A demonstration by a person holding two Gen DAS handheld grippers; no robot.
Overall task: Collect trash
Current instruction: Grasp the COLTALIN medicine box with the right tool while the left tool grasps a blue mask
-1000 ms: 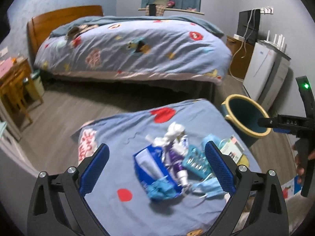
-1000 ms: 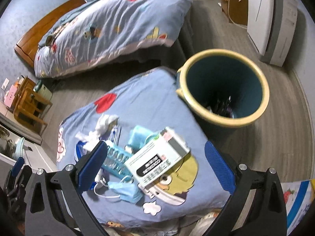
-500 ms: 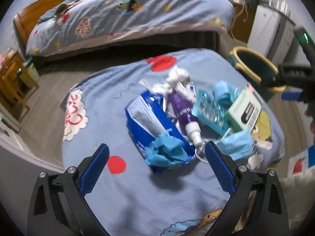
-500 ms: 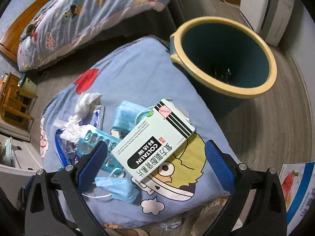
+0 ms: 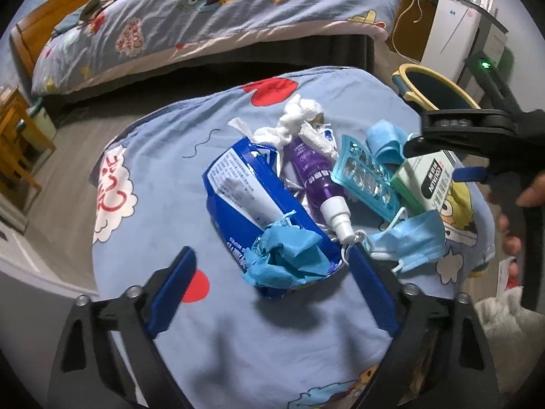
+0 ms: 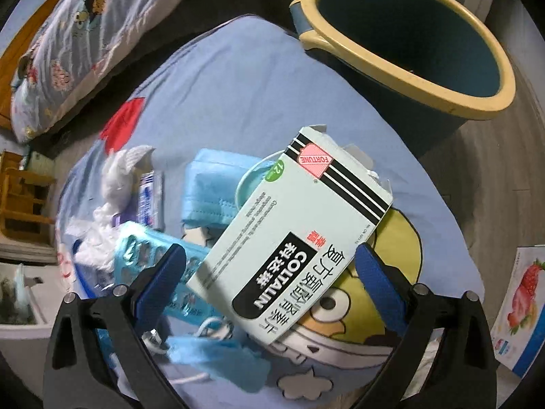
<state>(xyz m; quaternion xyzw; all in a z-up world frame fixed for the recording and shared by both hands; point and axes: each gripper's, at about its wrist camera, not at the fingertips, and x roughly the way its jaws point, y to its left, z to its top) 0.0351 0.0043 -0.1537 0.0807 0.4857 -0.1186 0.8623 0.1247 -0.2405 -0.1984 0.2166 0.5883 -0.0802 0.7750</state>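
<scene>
Trash lies piled on a blue cartoon blanket [image 5: 160, 184]: a blue wipes pack [image 5: 245, 191] with crumpled blue paper [image 5: 286, 259], a purple spray bottle [image 5: 316, 173], white tissue [image 5: 303, 116], a teal blister pack [image 5: 364, 177], blue face masks [image 5: 408, 242] and a pale green medicine box [image 6: 293, 242]. My left gripper [image 5: 272, 279] is open, low over the wipes pack's near end. My right gripper [image 6: 272, 279] is open with its jaws either side of the medicine box, not touching it. The blue bin with a yellow rim [image 6: 408, 37] stands beyond.
A bed [image 5: 204, 10] with a matching quilt lies behind the blanket. A white appliance [image 5: 453, 34] stands beside the bin [image 5: 436, 85]. Wooden furniture [image 5: 13, 143] is at the left. A strawberry-printed sheet [image 6: 517, 306] lies on the floor at the right.
Both grippers have moved down and closer to the trash pile. The right gripper now straddles the medicine box; the left has closed in on the wipes pack. Both stay open.
</scene>
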